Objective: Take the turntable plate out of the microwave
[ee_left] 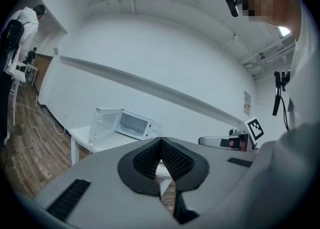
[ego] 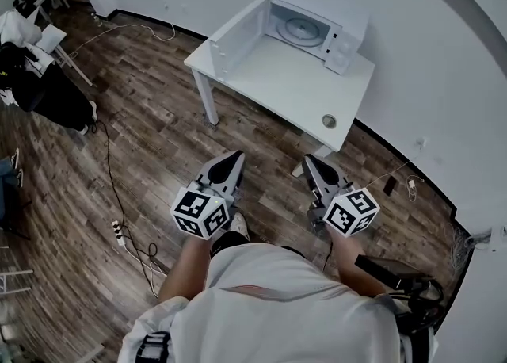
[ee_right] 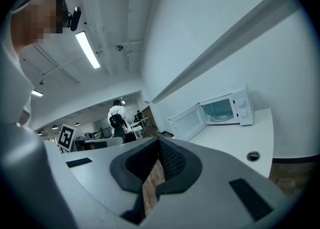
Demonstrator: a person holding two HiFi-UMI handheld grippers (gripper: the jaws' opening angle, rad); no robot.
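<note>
A white microwave [ego: 313,24] stands at the far corner of a white table [ego: 293,88], its door [ego: 238,36] swung wide open to the left. The round glass turntable plate [ego: 302,30] lies flat inside the cavity. Both grippers hang over the wooden floor, well short of the table. My left gripper [ego: 235,156] is shut and empty, and so is my right gripper [ego: 307,160]. In the left gripper view the shut jaws [ee_left: 161,146] point at the microwave [ee_left: 132,123]. The right gripper view shows its shut gripper [ee_right: 159,146], with the plate [ee_right: 220,118] far ahead.
The table has a round cable hole [ego: 329,121] near its front corner. Cables and a power strip [ego: 119,231] lie on the floor at the left. A person [ego: 40,88] stands by a small desk at far left. The white wall runs behind the table.
</note>
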